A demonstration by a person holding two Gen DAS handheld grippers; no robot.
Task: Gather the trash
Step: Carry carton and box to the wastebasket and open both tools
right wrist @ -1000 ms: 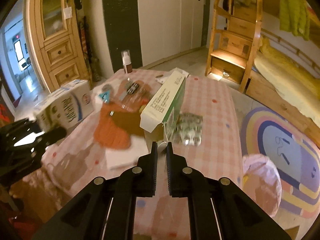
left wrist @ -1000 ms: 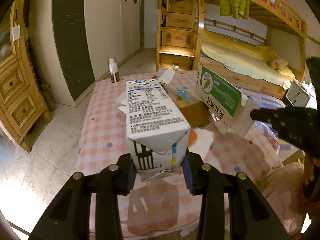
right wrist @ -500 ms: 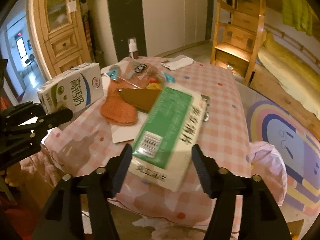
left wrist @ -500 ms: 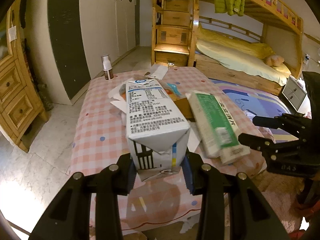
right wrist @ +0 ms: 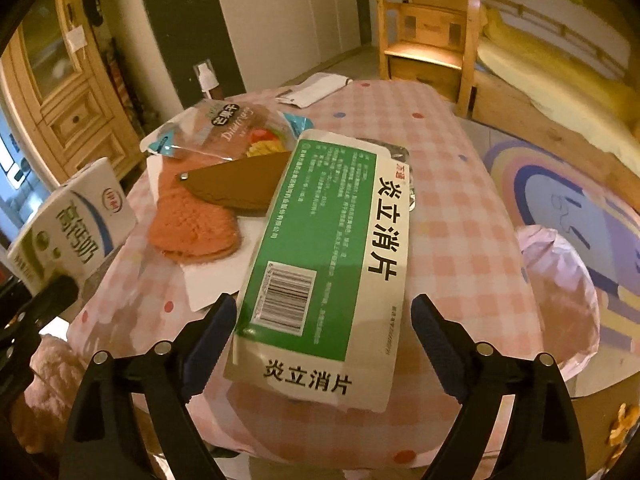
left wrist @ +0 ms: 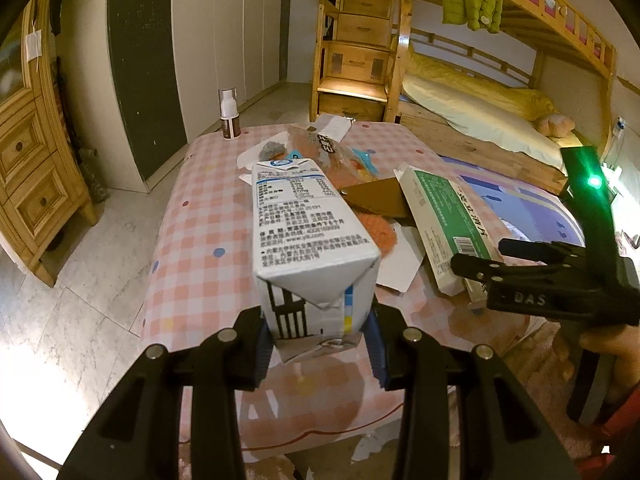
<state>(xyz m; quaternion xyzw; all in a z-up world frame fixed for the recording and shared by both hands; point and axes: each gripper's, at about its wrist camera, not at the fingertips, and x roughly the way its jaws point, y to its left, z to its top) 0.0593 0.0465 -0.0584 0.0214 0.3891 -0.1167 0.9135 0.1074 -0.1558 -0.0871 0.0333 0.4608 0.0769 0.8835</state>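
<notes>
Both claws differ: right claw (right wrist: 322,320) now spread, green box (right wrist: 332,248) released.

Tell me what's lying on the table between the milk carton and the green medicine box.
Between the milk carton and the green medicine box, the right wrist view shows an orange knitted cloth with a brown leather sheath over it, on white paper.

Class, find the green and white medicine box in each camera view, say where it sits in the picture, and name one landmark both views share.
Left wrist view: the medicine box is right of centre, lying slanted on the table, beside the milk carton.
Right wrist view: the medicine box fills the centre, between the open right claw fingers.
Shared landmark: the brown sheath beyond the box.
</notes>
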